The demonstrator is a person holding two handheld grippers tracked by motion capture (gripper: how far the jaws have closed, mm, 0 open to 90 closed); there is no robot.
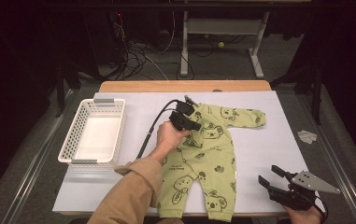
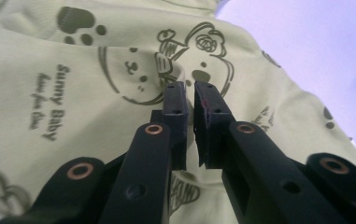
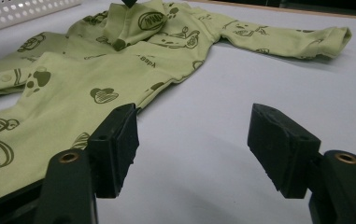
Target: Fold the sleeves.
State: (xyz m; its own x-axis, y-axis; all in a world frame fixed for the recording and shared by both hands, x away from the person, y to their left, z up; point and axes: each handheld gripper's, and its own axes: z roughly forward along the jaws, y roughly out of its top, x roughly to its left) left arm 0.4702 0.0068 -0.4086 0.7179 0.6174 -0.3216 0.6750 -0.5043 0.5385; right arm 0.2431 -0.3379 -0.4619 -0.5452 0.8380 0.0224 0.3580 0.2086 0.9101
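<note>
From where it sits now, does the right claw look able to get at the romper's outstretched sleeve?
Probably yes. The right claw rests open near the table's front edge, and bare white table lies between it and the sleeve. The left claw works the other shoulder.

The romper's [image 1: 202, 158] left sleeve is hidden in the high view under the person's hand [image 1: 169, 137] and the left gripper [image 1: 195, 125]; whether fabric is pinched between that gripper's jaws cannot be told, since the narrow gap looks dark in the left gripper view. The romper's leg cuffs reach the bottom edge of the high view and are partly cut off. The right gripper [image 1: 273, 175] sits near the romper's right leg, its holding hand cut by the picture's bottom edge. The small print on the romper's chest is blurred.
</note>
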